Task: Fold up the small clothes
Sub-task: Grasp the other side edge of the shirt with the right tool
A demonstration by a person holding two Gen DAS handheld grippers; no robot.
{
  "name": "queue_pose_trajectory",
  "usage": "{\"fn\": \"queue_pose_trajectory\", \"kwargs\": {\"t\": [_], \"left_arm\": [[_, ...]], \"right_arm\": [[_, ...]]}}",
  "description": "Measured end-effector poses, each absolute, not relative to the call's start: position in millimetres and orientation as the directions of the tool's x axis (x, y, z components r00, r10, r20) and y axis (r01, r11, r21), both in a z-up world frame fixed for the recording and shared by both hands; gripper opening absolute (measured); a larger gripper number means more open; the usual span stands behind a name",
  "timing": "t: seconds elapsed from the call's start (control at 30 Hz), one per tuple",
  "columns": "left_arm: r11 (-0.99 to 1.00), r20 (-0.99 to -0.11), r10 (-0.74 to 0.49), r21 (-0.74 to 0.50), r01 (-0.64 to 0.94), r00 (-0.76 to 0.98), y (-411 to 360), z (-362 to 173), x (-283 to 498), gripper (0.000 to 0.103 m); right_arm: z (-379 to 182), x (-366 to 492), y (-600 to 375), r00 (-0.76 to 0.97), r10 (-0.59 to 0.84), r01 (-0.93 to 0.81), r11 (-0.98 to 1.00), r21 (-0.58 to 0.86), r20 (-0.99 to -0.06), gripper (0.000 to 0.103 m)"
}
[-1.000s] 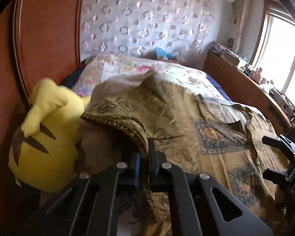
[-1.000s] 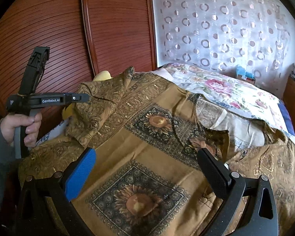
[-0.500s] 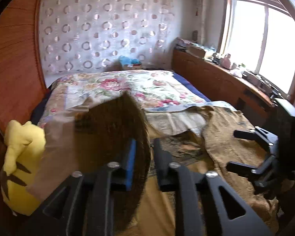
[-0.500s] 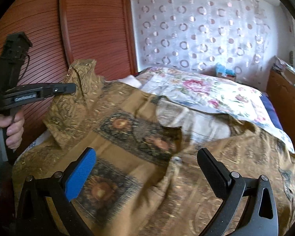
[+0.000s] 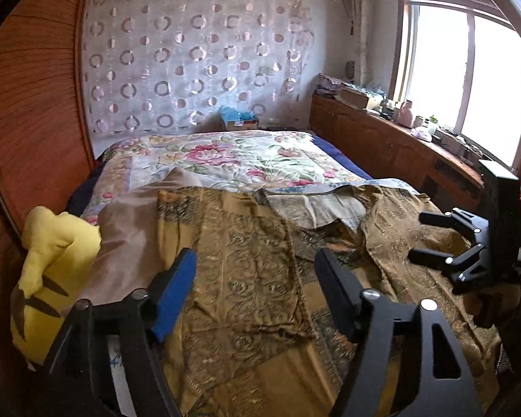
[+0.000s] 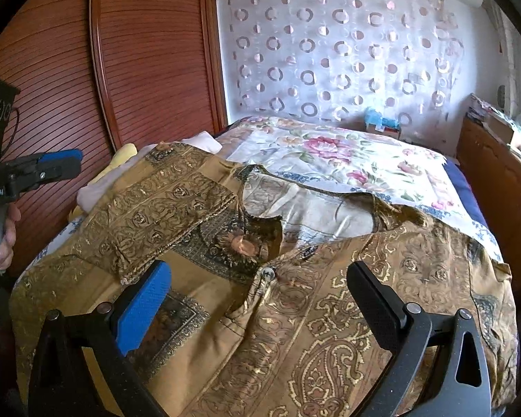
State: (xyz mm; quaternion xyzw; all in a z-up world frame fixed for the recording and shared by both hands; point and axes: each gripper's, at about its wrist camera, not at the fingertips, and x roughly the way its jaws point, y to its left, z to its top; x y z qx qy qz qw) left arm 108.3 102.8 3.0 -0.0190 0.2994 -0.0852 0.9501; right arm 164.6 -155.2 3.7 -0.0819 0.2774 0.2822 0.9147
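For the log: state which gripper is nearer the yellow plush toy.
Left. The left gripper, jaws opening, hangs just beside the yellow plush toy; the right gripper is farther across the shirt.

Both tools share one build: black, skeletal frames with triangular cut-outs and round silver screw heads at the pivots. On the left gripper [image 5: 255,290] one finger carries a bright blue textured pad [image 5: 173,295], while the opposite finger is faced in black. The right gripper [image 6: 258,300] has the same pairing, a blue dimpled pad [image 6: 142,307] against a black pebbled one. Seen from the right wrist camera, the left tool has a grey handle and a white printed label along its black body, partly cut off, with a thin dark cable looping near its upper block. The hand [image 6: 3,234] on that handle emerges from a dark grey sleeve.
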Motion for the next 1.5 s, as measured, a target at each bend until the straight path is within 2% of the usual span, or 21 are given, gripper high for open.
{"fn": "queue_pose_trajectory", "kwargs": {"t": [0.13,0.4,0.73,0.93,1.13,1.5], "left_arm": [[0.991,-0.529,-0.132,-0.075,0.109,0.838,105,0,89,0.074],[0.992,-0.525,-0.125,-0.092,0.090,0.842,92,-14,68,0.074],[0.989,-0.529,-0.148,-0.087,0.120,0.835,57,-26,58,0.074],[0.983,-0.529,-0.182,-0.088,0.160,0.829,32,-27,53,0.074],[0.975,-0.541,-0.215,-0.077,0.206,0.813,6,-31,49,0.074],[0.959,-0.551,-0.269,-0.073,0.275,0.790,-22,-32,44,0.074]], "right_arm": [[5,159,-165,0.694,0.460,-0.553,0.833,-0.001,-0.554,0.099],[6,147,-201,0.727,0.404,-0.500,0.866,-0.024,-0.555,0.093],[8,135,-278,0.778,0.274,-0.356,0.934,-0.037,-0.566,0.068],[11,126,-328,0.793,0.194,-0.253,0.967,-0.021,-0.578,0.067],[11,127,-350,0.769,0.123,-0.186,0.982,-0.036,-0.627,0.067],[5,136,-366,0.684,0.135,-0.143,0.988,0.051,-0.717,0.067]]}}
